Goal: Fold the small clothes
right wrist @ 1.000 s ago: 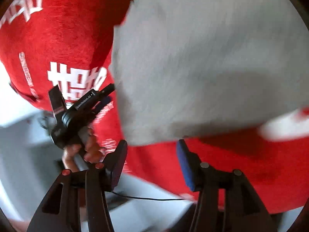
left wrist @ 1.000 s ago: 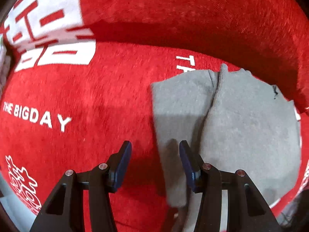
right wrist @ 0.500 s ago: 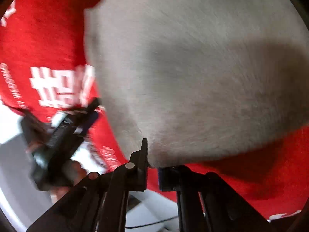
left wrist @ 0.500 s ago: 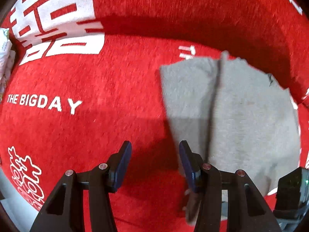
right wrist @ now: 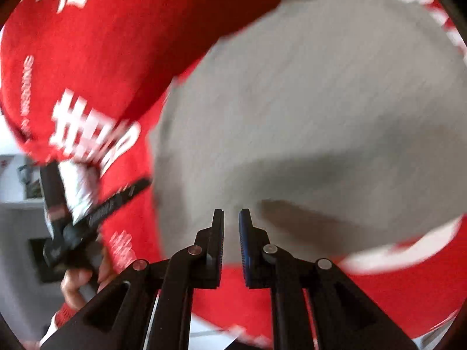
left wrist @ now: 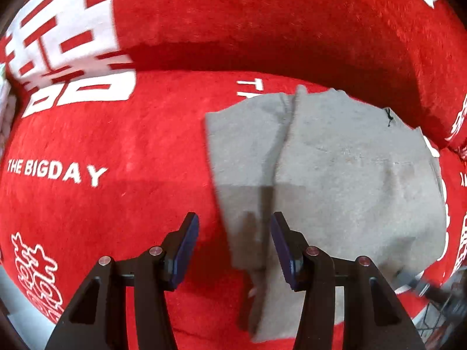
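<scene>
A small grey garment (left wrist: 344, 175) lies flat on a red blanket (left wrist: 122, 151), with a fold line running down its left third. My left gripper (left wrist: 233, 233) hangs open above the garment's left edge, its right finger (left wrist: 280, 242) over the cloth and nothing pinched. In the right wrist view the grey garment (right wrist: 321, 110) fills the upper right. My right gripper (right wrist: 231, 221) sits over its near edge. Its jaws are opening and only a narrow gap shows. I see no cloth clamped between the pads. The left gripper (right wrist: 73, 227) and the hand (right wrist: 78, 283) holding it show at lower left.
The red blanket carries white lettering "THE BIGDAY" (left wrist: 55, 172) and large white characters (left wrist: 67, 46). It rises into a padded fold (left wrist: 262, 23) behind the garment. Pale floor and furniture (right wrist: 17, 204) show beyond the blanket's edge on the left.
Half a second ago my right gripper was shut on the garment's near edge. Now it has lifted and its jaws stand slightly apart. The left gripper drifted a little and stayed open.
</scene>
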### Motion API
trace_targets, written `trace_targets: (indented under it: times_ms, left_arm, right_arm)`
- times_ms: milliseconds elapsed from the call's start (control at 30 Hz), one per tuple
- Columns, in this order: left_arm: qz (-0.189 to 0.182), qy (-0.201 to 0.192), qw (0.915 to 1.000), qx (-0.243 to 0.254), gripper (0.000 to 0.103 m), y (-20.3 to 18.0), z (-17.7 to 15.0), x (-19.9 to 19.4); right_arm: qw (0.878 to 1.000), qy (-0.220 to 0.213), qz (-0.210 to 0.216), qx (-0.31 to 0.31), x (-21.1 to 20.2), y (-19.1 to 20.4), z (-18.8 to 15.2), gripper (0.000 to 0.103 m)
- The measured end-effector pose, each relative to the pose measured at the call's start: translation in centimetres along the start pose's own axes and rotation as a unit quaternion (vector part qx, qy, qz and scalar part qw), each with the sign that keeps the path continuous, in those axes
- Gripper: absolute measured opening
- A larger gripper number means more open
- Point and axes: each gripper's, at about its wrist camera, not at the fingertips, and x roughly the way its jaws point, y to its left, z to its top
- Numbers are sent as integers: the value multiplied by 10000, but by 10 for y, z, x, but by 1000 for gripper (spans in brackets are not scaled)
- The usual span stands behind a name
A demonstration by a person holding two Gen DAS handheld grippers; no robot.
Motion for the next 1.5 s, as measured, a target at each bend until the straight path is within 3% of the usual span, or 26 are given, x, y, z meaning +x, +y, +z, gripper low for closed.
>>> trace_targets:
  times_ms: [100,167,333,400,433,467,733,1100,1133,1167,1200,1367,1500]
  left_arm:
    - [279,121,9995,107,53,-5,2,17]
    - [297,60,9995,-7,67,1,0,19]
    - [387,238,9989,-114,68,21,-6,13]
    - [326,258,9990,-191,68,26,-9,10]
    - [329,259,9989,-209,68,27,-10,8]
    - [338,252,9989,-222,68,28,-11,6]
    - [321,258,9988,-246,68,24,-14,1]
    - [163,347,9987,-331,68,29,-15,2]
    - [107,293,9988,-364,73,30,-15,1]
    - [45,196,9990,-406,93,31,-16,-2]
    - [14,95,9989,-449,103,33,-16,-5]
    - [-83,1,9983,-579,103,40,-14,-12]
    - [148,14,9981,-602,103,46,-12,-11]
  right_arm:
    - [9986,-16,-504,162,3,-19,21,14]
    - [9955,123,-859,384,5,-40,25,9]
    - [9964,48,-409,739,-9,-53,14,13]
    - [9968,118,-177,766,-9,-50,7,31]
    - [9970,174,-75,747,-9,-46,1,50]
    - [9973,206,-12,710,-8,-41,-2,58]
    - [9960,568,371,586,8,-27,-28,59]
    - [9933,729,572,692,15,-26,-41,81]
    - [9932,732,585,692,16,-26,-42,85]
    - [9930,742,598,700,16,-26,-42,85]
    - [9928,756,599,709,17,-26,-42,85]
    - [9909,715,822,795,20,-25,-44,88]
    - [9848,786,1092,1099,30,-29,-49,88]
